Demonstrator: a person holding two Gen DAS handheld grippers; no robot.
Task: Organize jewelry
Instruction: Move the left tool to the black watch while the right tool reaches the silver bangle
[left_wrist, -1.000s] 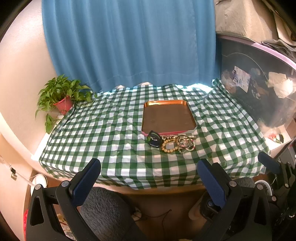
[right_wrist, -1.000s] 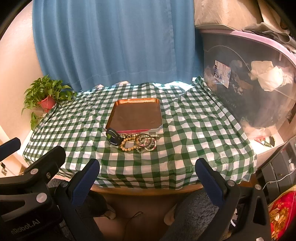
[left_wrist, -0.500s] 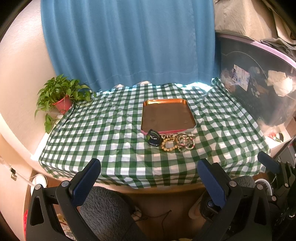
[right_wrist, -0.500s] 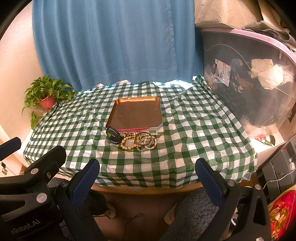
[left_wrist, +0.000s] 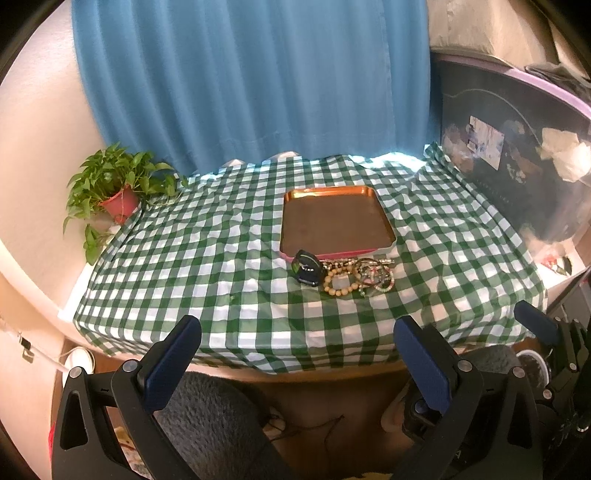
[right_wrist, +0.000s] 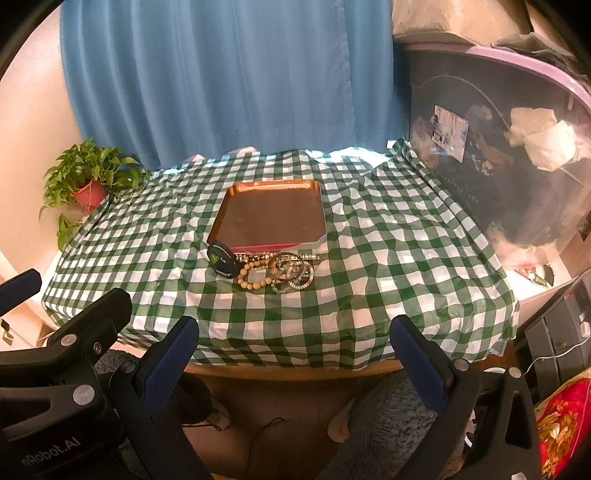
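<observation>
Left and right wrist views. The left claw (left_wrist: 297, 349) is held low, in front of the near edge of the desk (left_wrist: 332, 369), its two blue-padded fingers (left_wrist: 173, 360) spread wide apart with nothing between them. The right claw (right_wrist: 291, 347) is in the same posture, fingers (right_wrist: 417, 360) wide apart and empty; in the right view the left claw's black frame shows at the lower left.

The desk is covered by a green-and-white checked cloth (left_wrist: 207, 258). On it, near the middle, lies a shallow copper-coloured tray (left_wrist: 334, 221) with bare floor. Touching or just in front of the tray's near rim lies the jewelry in a tight cluster: a dark watch (left_wrist: 308, 268) at the left, a bracelet of pale wooden beads (left_wrist: 338, 284) in the middle, and a tangle of thinner bangles and bead strings (left_wrist: 373, 275) at the right; the pieces in the tangle cannot be told apart.

The cluster lies well apart from both claws, farther in over the cloth: slightly right of centre between the left claw's fingers, slightly left of centre for the right.

Behind stand a blue curtain (right_wrist: 221, 81), a potted plant (right_wrist: 88, 184) at the desk's far left corner, and a clear storage bin (right_wrist: 517, 155) to the right.
</observation>
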